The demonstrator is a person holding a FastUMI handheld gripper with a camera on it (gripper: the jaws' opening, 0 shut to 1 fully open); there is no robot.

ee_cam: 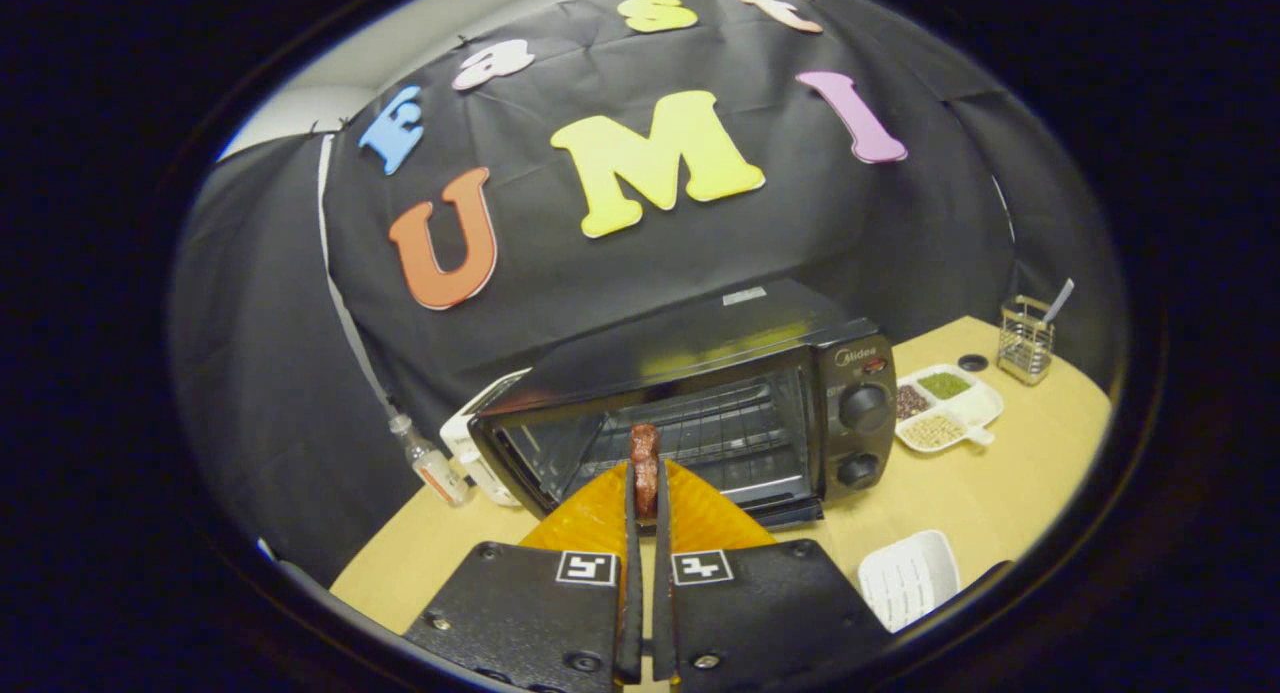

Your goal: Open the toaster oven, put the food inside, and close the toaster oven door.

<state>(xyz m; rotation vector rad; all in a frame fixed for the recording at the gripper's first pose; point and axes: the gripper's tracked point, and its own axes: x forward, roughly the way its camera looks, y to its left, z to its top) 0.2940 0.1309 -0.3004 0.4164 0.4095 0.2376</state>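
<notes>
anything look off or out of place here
Nothing stands out. The gripper is shut on the food, held just ahead of the open toaster oven. Its rack looks level, and the sectioned dish beside it sits flat with nothing spilled on the table.

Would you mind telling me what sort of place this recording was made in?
Probably a staged kitchen booth: a toaster oven stands open on a wooden table against black cloth, a divided snack dish beside it. The gripper holds food.
</notes>
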